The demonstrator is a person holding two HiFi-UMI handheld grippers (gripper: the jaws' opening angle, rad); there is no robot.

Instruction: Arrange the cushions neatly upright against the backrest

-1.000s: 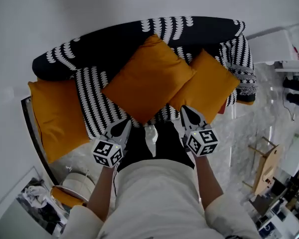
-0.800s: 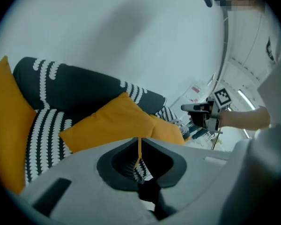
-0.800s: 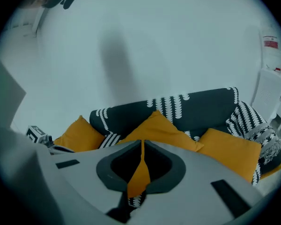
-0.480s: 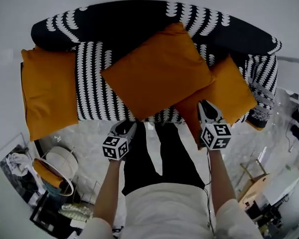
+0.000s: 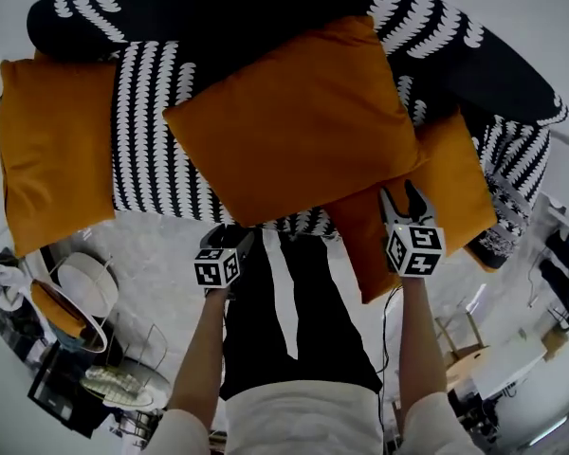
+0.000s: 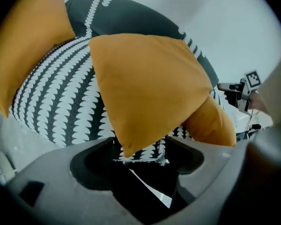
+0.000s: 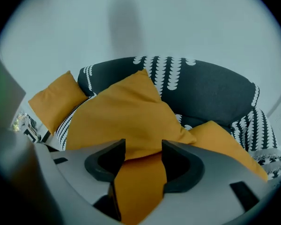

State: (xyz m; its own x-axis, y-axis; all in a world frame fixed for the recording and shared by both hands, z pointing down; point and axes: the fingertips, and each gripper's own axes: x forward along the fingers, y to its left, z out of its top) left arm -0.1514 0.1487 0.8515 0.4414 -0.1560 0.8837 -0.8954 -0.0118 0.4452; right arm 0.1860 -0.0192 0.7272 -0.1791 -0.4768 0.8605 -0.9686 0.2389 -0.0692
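While both pairs of jaws have just been opening, the left gripper (image 5: 232,237) stands wide apart with only the lowest corner of the middle cushion (image 5: 299,126) at its mouth, unpinched. The right gripper (image 5: 402,197) is spread with the right cushion (image 5: 455,183) lying between its jaws, not pressed. The middle cushion sits diamond-wise, one diagonal running from the left gripper up toward the backrest (image 5: 218,8), and overlaps the right cushion, which droops past the seat's front edge. Bare striped seat (image 5: 156,150) lies between it and the left cushion (image 5: 52,150), so the free room is probably leftward.
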